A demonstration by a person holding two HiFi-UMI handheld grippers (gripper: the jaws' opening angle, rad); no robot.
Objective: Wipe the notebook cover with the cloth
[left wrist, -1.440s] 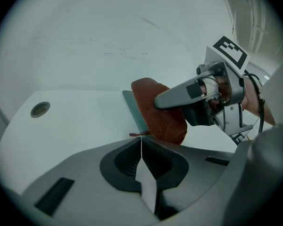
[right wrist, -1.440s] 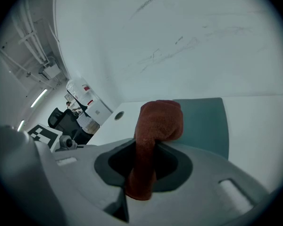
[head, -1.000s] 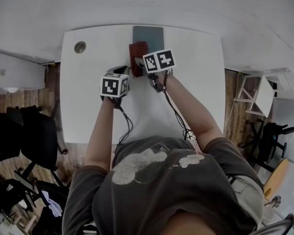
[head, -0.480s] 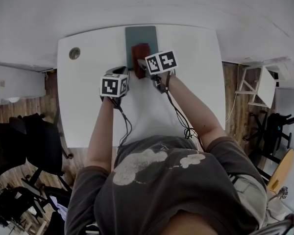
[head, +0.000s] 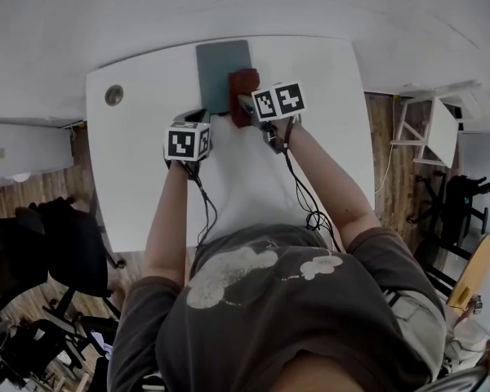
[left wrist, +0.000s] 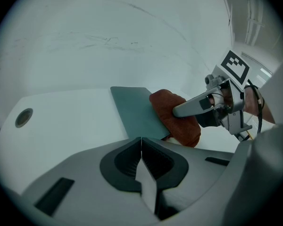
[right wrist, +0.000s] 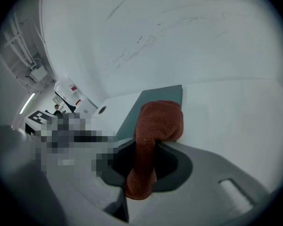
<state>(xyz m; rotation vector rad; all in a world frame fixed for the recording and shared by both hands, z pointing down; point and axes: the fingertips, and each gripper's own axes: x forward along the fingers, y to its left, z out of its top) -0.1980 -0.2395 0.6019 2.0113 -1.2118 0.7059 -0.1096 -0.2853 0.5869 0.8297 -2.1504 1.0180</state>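
Here, cloth on the notebook's right edge, held by the right gripper.

The grey notebook lies flat at the far side of the white table, well to the right of a round grommet. The right gripper has its 2 jaws clamped on the rust-red cloth, whose free end is bunched over the notebook's near right corner and spills partly onto the table. The left gripper sits just at the notebook's near edge with its 2 jaws pressed together and nothing between them; whether it touches the cover I cannot tell.
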